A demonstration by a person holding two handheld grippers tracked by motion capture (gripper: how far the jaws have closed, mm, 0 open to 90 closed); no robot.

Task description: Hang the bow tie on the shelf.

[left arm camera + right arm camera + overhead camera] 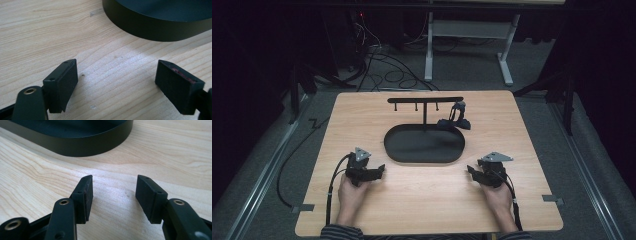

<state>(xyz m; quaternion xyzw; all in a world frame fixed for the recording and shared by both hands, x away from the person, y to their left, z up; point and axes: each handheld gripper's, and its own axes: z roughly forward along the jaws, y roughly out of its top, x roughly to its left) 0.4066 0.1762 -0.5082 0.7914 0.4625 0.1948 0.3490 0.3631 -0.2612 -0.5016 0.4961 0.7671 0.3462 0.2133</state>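
Note:
A black oval tray [397, 150] lies mid-table, and a T-shaped rack [425, 100] with small hooks rises from its far side. A small dark object [456, 118] hangs or leans at the rack's right end; I cannot tell what it is. My left gripper [380, 170] rests on the wood just left of the tray, open, with bare table between its pads [62, 82]. My right gripper [471, 171] sits just right of the tray, also open over bare wood [113, 188]. The tray's wall stands close ahead in the left gripper view [155, 30] and the right gripper view [75, 146].
The wooden table [427, 200] has open surface in front of the tray and along both sides. Cables and a white table frame [429, 45] stand on the floor beyond the far edge. Tape marks [553, 199] sit near the front corners.

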